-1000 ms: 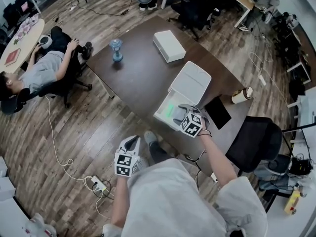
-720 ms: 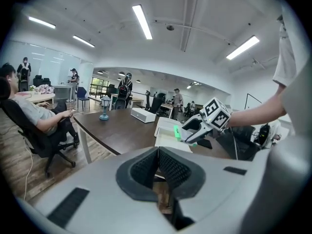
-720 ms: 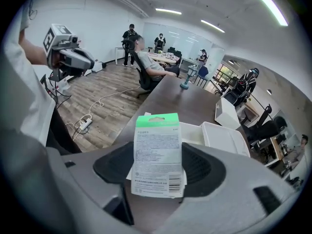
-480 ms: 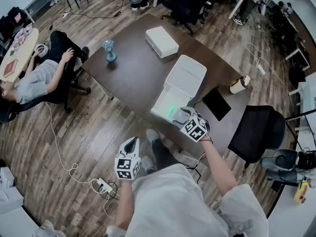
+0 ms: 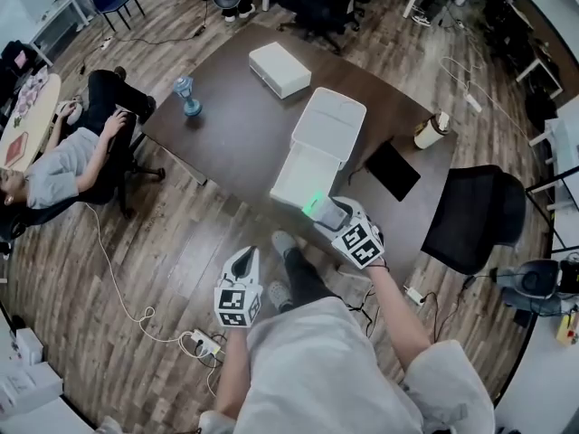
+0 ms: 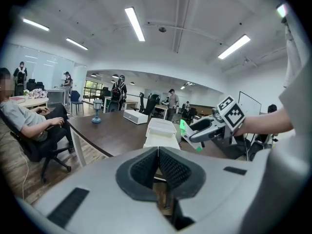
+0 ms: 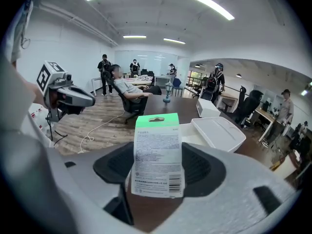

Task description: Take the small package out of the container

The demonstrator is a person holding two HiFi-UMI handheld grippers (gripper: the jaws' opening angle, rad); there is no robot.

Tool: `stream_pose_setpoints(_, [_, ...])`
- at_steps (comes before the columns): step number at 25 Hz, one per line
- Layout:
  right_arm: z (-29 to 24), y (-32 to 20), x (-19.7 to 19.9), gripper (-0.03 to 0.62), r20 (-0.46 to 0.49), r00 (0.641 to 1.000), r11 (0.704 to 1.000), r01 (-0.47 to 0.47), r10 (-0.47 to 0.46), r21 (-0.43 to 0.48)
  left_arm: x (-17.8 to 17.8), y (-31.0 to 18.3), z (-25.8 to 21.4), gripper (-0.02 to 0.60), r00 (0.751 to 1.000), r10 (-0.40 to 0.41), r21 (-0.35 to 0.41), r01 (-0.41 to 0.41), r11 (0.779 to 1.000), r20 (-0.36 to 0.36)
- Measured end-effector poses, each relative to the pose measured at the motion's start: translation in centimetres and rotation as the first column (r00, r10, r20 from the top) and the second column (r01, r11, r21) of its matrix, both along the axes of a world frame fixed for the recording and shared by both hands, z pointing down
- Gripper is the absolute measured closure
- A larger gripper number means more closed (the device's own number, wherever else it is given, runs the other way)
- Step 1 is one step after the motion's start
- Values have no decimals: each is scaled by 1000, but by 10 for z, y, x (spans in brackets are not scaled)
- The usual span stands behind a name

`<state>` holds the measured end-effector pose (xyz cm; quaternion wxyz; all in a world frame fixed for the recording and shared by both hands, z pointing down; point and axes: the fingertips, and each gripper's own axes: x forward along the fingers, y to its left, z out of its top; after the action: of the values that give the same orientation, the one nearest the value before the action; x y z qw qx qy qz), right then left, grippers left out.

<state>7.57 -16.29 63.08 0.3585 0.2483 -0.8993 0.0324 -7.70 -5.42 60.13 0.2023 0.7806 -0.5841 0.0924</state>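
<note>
Dark wood flooring runs under a brown table (image 5: 237,143) in an open office, with a seated person (image 5: 61,165) leaning back in a chair off to the left. On the table stands a white container (image 5: 300,177) with its lid (image 5: 331,123) swung open behind it. Farther back lie a closed white box (image 5: 279,69) and a small blue lamp (image 5: 187,96). A black tablet (image 5: 391,171) and a cup (image 5: 427,132) sit toward the right edge, near a black chair (image 5: 475,215).

The right gripper (image 5: 327,213) hangs at the near end of the container, over the table's front edge. Its jaws stand partly apart and press on the two sides of the small package (image 7: 158,155), a flat white card with fine print and a green top strip, held upright. In the head view the package (image 5: 311,204) shows as a bright green spot just at the container's near rim. The left gripper view shows it in the air beside the tray, not lying inside.

The left gripper (image 5: 244,259) is held low in front of the person's body, over the floor and well apart from the table. Its ribbed pads (image 6: 146,167) meet with nothing between them.
</note>
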Motion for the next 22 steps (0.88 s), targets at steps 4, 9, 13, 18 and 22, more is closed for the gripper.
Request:
stream_pose_setpoints(4, [-3, 11, 4, 287, 67, 996, 998, -62, 63, -12, 7, 5, -4, 575, 1000, 19, 8, -19, 1000, 6])
stream_pose_setpoints(9, [-10, 25, 5, 287, 177, 974, 989, -138, 144, -49, 11, 14, -8, 575, 999, 32, 19, -32, 999, 7])
stream_pose_setpoints(13, [-13, 40, 3, 287, 222, 961, 986, -157, 167, -62, 12, 23, -8, 575, 1000, 31, 20, -31, 999, -1])
stream_pose_setpoints(18, [-14, 60, -6, 287, 252, 953, 986, -156, 167, -63, 11, 37, -5, 575, 1000, 26, 9, -26, 1000, -5])
stream_pose_setpoints(22, [-5, 77, -11, 287, 270, 946, 983, -163, 180, -83, 19, 40, -5, 575, 999, 36, 10, -36, 999, -18])
